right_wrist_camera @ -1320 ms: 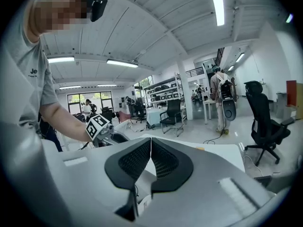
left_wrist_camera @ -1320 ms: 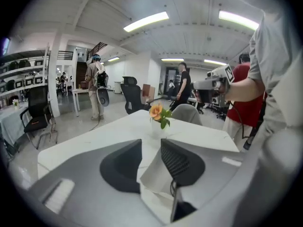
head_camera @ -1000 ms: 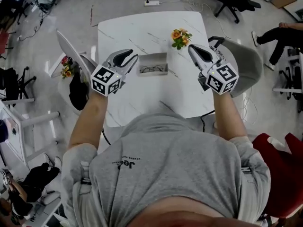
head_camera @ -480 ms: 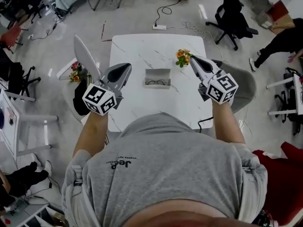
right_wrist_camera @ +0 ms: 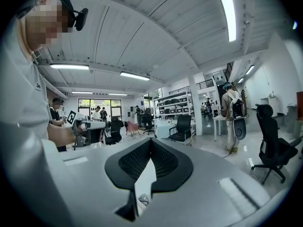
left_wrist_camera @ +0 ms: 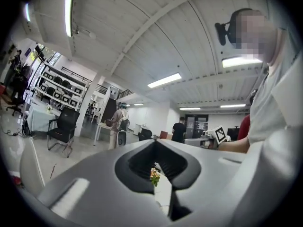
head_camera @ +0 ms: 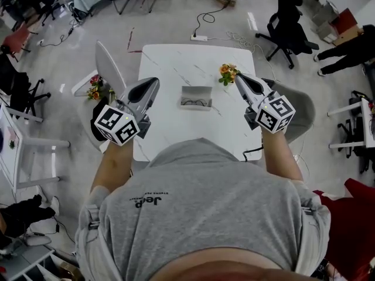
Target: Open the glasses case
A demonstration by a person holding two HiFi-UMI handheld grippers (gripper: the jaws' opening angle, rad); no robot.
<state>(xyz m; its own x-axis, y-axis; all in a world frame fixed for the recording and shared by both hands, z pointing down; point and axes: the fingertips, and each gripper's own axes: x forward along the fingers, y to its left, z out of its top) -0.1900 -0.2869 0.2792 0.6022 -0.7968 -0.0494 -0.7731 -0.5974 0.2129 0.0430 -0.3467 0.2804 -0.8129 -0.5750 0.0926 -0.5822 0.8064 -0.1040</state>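
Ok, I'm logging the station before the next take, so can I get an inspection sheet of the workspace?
Surface: white marbled table, holding two items.
Job's things: grey glasses case at the table's middle, lying open, glasses inside.
Clutter: flower bunch at the table's far right.
Grippers: left gripper fingers have just closed shut, nothing between them; right gripper shut, empty; one on each side of the case, touching nothing.
Cables: power strip and loose cables on the floor beyond the table.
Surroundings: office chair, second flower bunch left of the table, a standing person farther off.
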